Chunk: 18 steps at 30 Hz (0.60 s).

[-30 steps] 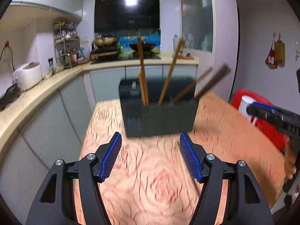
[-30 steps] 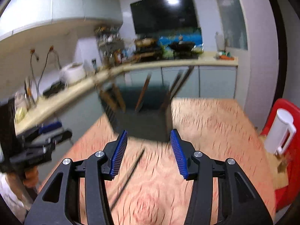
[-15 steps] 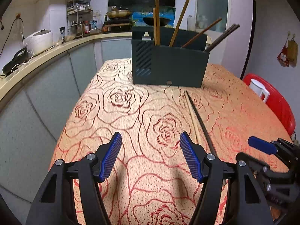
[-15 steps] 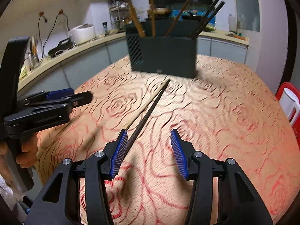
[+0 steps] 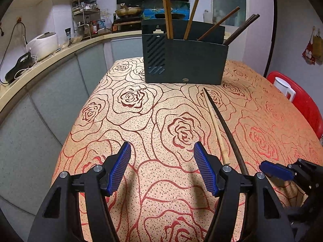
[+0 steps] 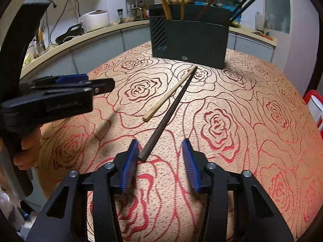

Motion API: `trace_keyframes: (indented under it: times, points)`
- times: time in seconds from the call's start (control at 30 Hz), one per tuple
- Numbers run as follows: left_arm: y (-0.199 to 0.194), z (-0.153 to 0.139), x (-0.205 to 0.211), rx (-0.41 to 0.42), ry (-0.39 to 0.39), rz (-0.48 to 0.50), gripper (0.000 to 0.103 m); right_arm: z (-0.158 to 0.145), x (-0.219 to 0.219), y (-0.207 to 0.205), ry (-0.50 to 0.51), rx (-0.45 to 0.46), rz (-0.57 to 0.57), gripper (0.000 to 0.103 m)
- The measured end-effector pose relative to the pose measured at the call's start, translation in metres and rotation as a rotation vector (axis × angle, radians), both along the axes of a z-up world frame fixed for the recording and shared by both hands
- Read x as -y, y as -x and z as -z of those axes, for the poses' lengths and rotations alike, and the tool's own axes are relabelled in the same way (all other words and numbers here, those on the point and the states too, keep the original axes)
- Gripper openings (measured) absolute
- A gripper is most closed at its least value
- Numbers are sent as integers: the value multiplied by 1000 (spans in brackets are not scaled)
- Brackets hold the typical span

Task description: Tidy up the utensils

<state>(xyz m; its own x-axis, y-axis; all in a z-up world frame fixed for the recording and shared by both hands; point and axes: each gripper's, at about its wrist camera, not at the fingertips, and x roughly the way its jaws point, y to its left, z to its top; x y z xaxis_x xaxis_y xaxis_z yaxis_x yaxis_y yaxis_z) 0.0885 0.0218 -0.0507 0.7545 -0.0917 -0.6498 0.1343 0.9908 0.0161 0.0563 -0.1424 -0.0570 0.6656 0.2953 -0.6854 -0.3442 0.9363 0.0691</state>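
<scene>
From the left wrist, the left gripper gapes empty over the rose-patterned tablecloth, a pale chopstick and dark chopstick lying just right before the chopstick holder; from the right wrist, the right gripper gapes at the dark chopstick's near end.

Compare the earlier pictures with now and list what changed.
Both grippers drew back from the utensil holder. The right gripper came low by the dark chopstick; the left gripper hovers left of the light chopstick. Nothing was grasped. Both stayed open; holder and chopsticks unmoved.
</scene>
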Motion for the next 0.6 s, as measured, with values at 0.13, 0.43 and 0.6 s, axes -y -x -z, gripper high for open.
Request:
trace_keyframes:
  times: [0.13,0.43,0.6]
  points:
    - [3,1,6,2,-12,14,63,0,13,-7,19,2,46,34]
    - [7,7,27,-38,12,96,63,2,47,-23,-21,-23,107,23]
    - [4,11,45,-80,35,163,63,3,51,-25,-48,-34,104,22]
